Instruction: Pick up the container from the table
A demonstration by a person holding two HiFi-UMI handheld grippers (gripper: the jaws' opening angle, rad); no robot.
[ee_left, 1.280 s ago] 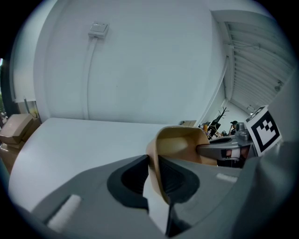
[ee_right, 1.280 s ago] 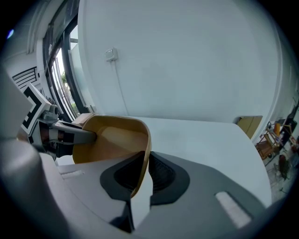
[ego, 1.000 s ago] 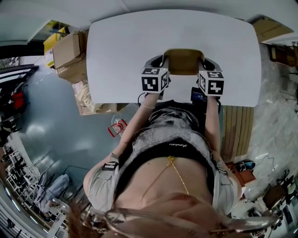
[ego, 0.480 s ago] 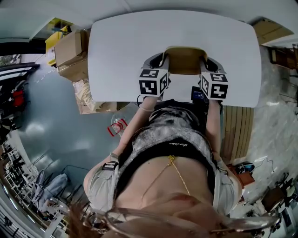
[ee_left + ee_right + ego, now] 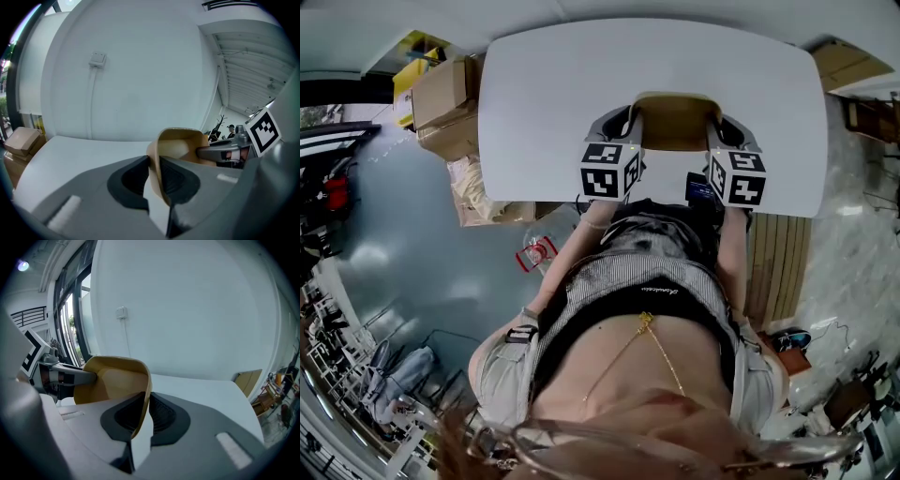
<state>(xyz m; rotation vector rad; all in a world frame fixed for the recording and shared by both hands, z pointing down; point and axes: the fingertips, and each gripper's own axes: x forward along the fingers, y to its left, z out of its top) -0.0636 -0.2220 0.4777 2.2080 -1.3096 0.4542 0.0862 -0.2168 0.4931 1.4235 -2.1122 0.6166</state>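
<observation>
Tan plastic container (image 5: 673, 125), open rectangular tub with rounded corners, mouth facing up. Sits over the white table (image 5: 544, 94) close to its near edge, about mid-width. Long axis looks side to side, parallel with that near edge, running from one gripper to the other; not certain from the head view. Can't tell if its base touches the table.

Left gripper (image 5: 154, 177): pads pinching the container's left wall, thin wall clamped edge-on between them. Right gripper (image 5: 143, 414): same on the right wall, pads pressed onto it. Each gripper view shows the other gripper across the tub, gripping the opposite side. Both grippers angle downward.

Writing: black-and-white square markers on the left cube (image 5: 609, 170) and the right cube (image 5: 738, 177). Small script line on the dark band of the person's top (image 5: 656, 292), too small to read.

Cardboard boxes (image 5: 441, 105) on the floor off the table's left edge. Wall switch box (image 5: 97, 58) with a cable running down.
</observation>
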